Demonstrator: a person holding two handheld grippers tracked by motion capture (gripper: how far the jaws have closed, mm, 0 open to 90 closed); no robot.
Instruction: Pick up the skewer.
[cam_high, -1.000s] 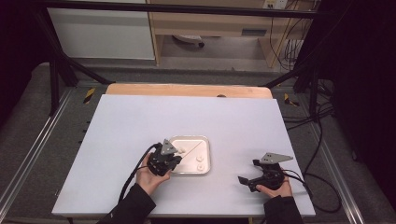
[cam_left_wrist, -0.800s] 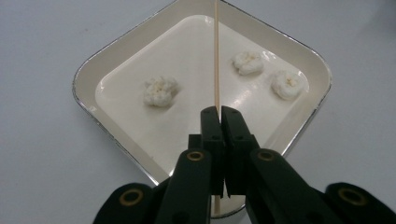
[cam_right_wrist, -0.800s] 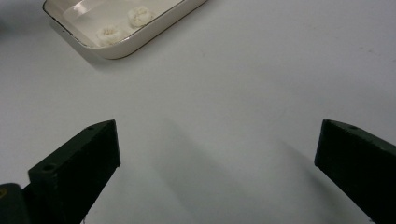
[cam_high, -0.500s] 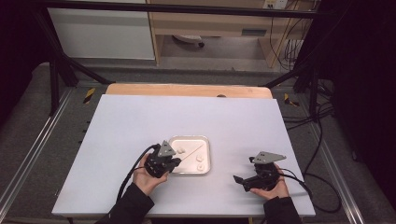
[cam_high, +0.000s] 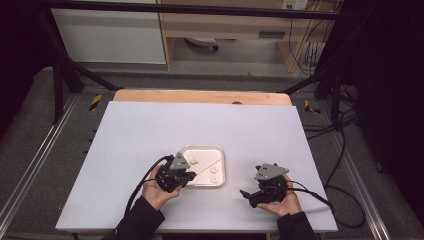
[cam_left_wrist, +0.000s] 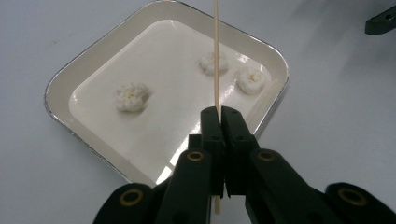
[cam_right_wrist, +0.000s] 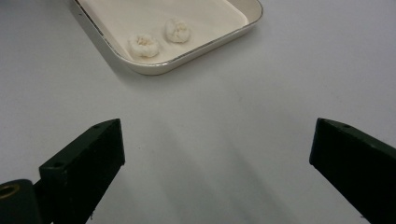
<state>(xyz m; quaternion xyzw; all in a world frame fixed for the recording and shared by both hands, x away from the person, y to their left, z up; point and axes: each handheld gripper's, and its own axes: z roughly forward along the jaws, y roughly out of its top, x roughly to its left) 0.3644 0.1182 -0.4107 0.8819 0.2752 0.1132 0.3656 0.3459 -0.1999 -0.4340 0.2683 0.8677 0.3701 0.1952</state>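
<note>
A white sheet covers the desk, and a strip of bare wood shows along its far edge. Black frame bars slant down at the far left and far right corners, with a dark crossbar running above them. Metal rails flank the desk on both sides over grey flooring. Beyond the desk stands a white cabinet front, and beside it a pale wooden shelf unit with a round object lying under it. Loose black cables run across the floor at the right, and yellow-and-black markers sit near the far corners
</note>
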